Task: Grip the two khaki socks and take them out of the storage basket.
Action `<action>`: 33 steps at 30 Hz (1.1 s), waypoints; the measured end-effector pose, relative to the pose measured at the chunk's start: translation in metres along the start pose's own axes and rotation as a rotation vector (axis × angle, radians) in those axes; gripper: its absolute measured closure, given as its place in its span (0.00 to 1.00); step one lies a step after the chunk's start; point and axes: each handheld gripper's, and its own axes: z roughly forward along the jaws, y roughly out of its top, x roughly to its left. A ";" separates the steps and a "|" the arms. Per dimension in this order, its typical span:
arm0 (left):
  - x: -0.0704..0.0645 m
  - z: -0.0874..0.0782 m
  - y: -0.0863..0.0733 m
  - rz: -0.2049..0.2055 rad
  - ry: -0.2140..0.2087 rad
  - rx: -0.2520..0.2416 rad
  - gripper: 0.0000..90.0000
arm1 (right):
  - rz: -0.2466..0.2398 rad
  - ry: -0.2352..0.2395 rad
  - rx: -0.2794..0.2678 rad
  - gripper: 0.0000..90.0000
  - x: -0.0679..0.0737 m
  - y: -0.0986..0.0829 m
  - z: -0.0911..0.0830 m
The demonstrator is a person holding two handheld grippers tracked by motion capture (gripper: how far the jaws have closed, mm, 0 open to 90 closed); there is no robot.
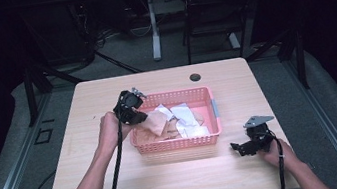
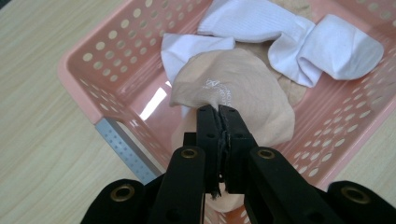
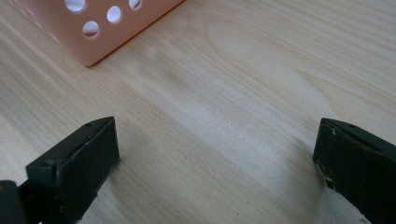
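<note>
Your left gripper point(image 2: 219, 114) is pinched tight on the beige sock point(image 2: 238, 88), lifted just above the basket point(image 2: 88, 88) among the white socks point(image 2: 299, 42). Right gripper point(image 3: 217, 154) rests wide open, empty, on the table point(image 3: 243, 74). Next: lift clear, mind the rim.

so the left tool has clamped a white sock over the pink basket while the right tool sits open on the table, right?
Not quite: the left tool is clamped on a beige sock, not a white one, as the left gripper view shows. The white socks lie loose in the pink basket. The rest holds: the right tool sits open on the table.
</note>
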 end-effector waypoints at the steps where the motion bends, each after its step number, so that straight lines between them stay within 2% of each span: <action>1: 0.001 -0.004 0.003 0.002 -0.005 -0.005 0.97 | 0.002 0.000 0.002 0.00 0.000 0.000 0.000; 19: 0.008 -0.041 0.027 0.039 0.018 -0.041 0.97 | -0.002 -0.001 0.007 0.00 0.000 0.000 -0.001; 27: 0.013 -0.050 0.031 0.040 0.033 -0.042 0.97 | -0.002 -0.002 0.008 0.00 0.000 0.000 -0.001; 33: 0.019 -0.064 0.032 0.032 0.056 -0.068 0.97 | 0.002 0.001 0.002 0.00 0.000 0.000 0.000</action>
